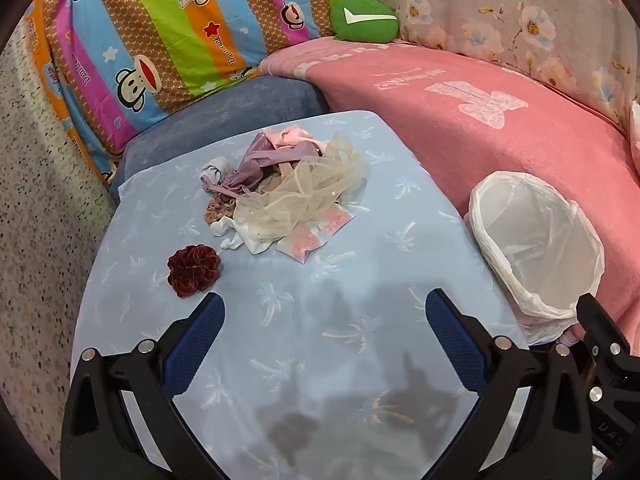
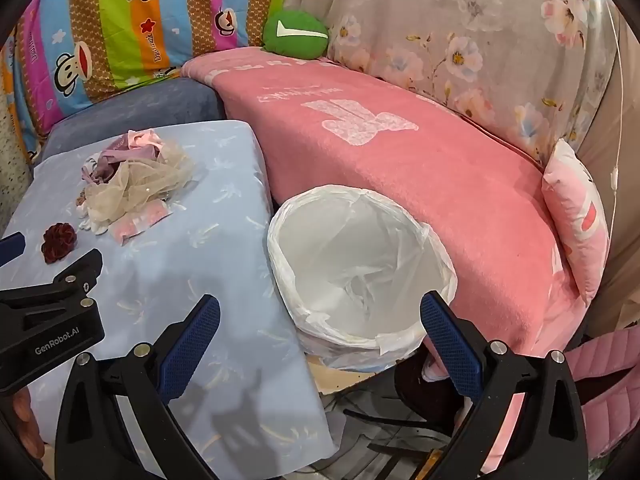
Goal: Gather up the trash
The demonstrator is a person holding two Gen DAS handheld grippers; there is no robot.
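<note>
A loose heap of trash point(image 1: 280, 196), made of beige gauzy netting, mauve and pink fabric strips, crumpled white scraps and a clear packet with pink contents, lies on the table covered in pale blue cloth with a palm print point(image 1: 304, 320), toward its far edge and about midway between the left and right edges. A dark red velvet scrunchie point(image 1: 193, 269) lies apart from the heap, nearer the left edge of the tabletop. Just off the right edge stands a round bin lined with a white plastic bag point(image 2: 360, 272), its liner folded over the rim and nothing visible inside. The left gripper point(image 1: 324, 332) hovers over the near part of the tabletop, its blue-padded fingers spread wide and holding nothing. The right gripper point(image 2: 320, 328) hangs over the near right corner and the bin's rim, likewise spread and holding nothing. Beyond the table runs a pink blanket-covered seat point(image 1: 500, 128) with a green round cushion point(image 1: 366, 19), a striped cartoon-monkey quilt point(image 1: 160, 40) and a floral drape point(image 2: 480, 40) behind.
</note>
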